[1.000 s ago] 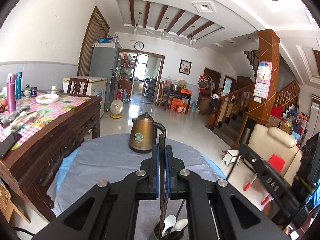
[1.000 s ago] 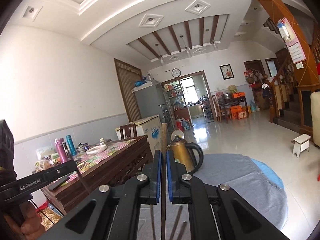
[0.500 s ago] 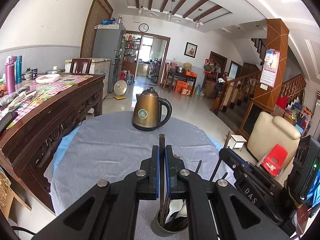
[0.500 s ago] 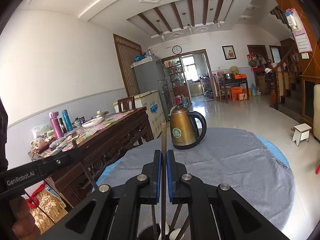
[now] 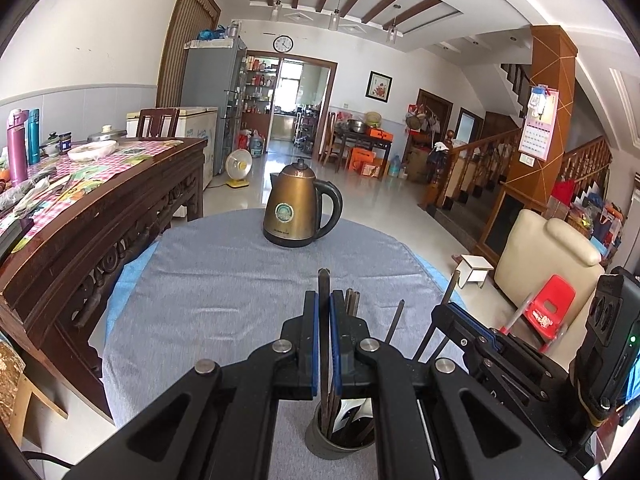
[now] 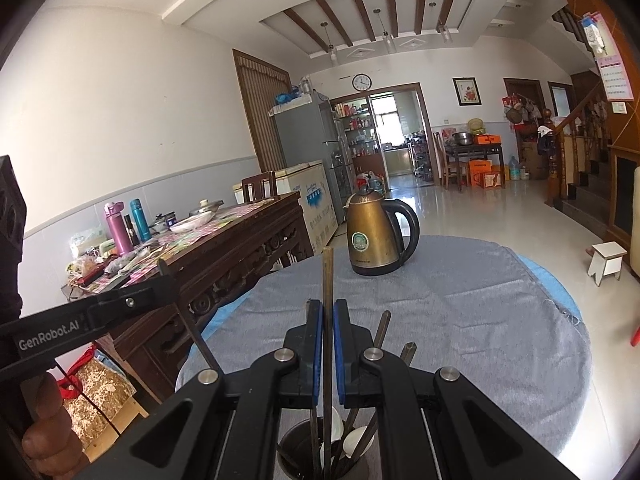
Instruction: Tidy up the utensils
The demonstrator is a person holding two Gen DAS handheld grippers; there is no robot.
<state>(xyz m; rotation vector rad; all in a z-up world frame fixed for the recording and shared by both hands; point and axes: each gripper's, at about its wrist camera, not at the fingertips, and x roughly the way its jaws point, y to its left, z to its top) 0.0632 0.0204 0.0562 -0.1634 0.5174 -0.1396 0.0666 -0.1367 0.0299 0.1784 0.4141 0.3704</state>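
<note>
a: gripping a dark chopstick, the left gripper has its blue pads pressed nearly together on the stick, which runs down into the grey utensil cup at 6 o'clock.

b: and the right gripper?

a: closed the same way on a brownish chopstick, upright, its lower end in the same cup. more sticks and white spoons sit in that cup.

b: what's the cup on?

a: a round table under a grey cloth, with a blue edge showing at 9 o'clock in the left wrist view. a bronze kettle stands on the cloth at 12 o'clock, well apart from the cup.

b: the room?

a: a carved wooden sideboard at 9 to 10 o'clock, with a checked cover, flasks and a bowl. past the kettle, a glossy tiled floor, a fridge, a wall clock over a doorway. stairs and a cream armchair at 2 to 3 o'clock.
</note>
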